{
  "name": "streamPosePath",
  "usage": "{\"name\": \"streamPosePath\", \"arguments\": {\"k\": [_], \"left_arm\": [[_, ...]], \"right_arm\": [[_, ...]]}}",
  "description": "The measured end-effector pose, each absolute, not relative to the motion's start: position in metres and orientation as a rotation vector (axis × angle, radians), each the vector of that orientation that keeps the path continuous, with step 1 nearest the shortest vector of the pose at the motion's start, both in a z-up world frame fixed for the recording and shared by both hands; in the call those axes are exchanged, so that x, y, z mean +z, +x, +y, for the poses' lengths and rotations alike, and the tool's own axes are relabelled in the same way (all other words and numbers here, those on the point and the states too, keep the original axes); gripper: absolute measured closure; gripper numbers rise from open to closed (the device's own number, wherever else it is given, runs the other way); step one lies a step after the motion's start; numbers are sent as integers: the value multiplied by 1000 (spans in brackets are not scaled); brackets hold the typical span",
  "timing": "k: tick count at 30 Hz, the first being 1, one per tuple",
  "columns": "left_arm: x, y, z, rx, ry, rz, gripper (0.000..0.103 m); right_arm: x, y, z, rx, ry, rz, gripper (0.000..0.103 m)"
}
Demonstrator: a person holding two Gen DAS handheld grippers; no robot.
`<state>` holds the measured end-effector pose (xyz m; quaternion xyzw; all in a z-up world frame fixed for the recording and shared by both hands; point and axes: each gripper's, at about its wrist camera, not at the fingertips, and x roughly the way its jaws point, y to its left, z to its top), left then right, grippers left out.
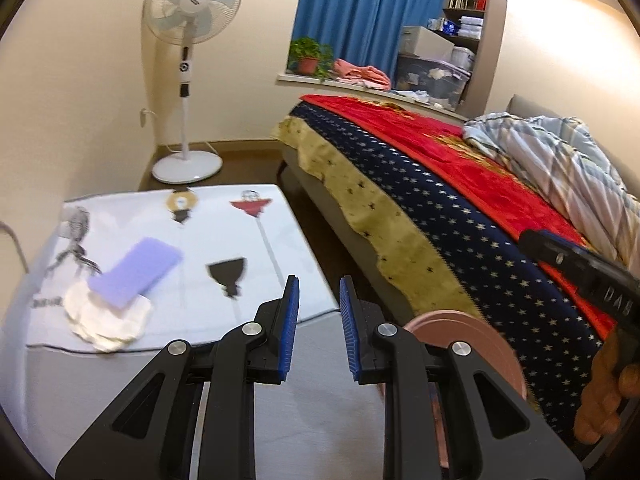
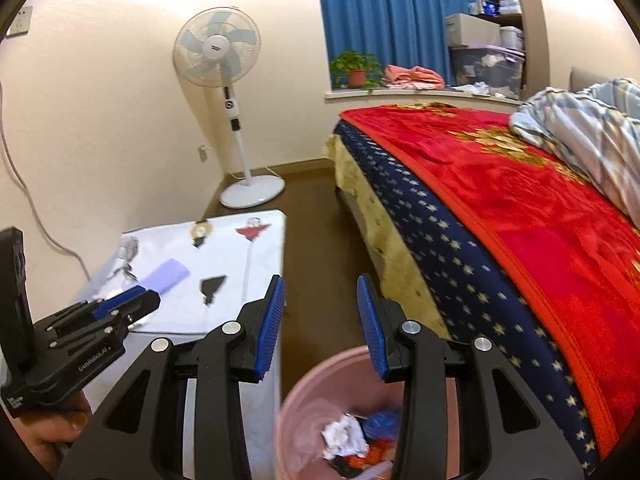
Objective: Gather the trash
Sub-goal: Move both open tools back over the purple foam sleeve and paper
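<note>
A pink trash bin (image 2: 304,384) stands on the floor between the table and the bed, holding a white crumpled paper (image 2: 344,436) and blue and orange scraps. Only part of the bin (image 1: 480,332) shows behind my left gripper's right finger. White crumpled tissues (image 1: 108,320) lie on the table's near left part, with a purple pack (image 1: 136,270) resting partly on them. My left gripper (image 1: 319,284) hovers over the table's near right corner, open and empty. My right gripper (image 2: 321,282) is above the bin, also open with nothing between its pads.
The low table (image 1: 240,232) has a white printed cloth. A bed (image 1: 460,200) with a red and star-patterned blanket fills the right side. A standing fan (image 1: 192,12) is in the far corner. A strip of brown floor (image 2: 316,240) runs between table and bed.
</note>
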<state>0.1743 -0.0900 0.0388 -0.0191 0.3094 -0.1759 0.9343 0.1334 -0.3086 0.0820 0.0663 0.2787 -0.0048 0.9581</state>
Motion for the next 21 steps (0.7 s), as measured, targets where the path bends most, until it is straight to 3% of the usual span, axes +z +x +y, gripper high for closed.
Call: {"name": "streamPosePath", "arguments": {"k": [10, 21], "left_arm": [[48, 214, -14, -244, -1, 639, 82], [5, 239, 70, -91, -60, 636, 82]], "right_arm": [[107, 199, -255, 155, 140, 605, 64], [61, 265, -170, 335, 216, 659, 65]]}}
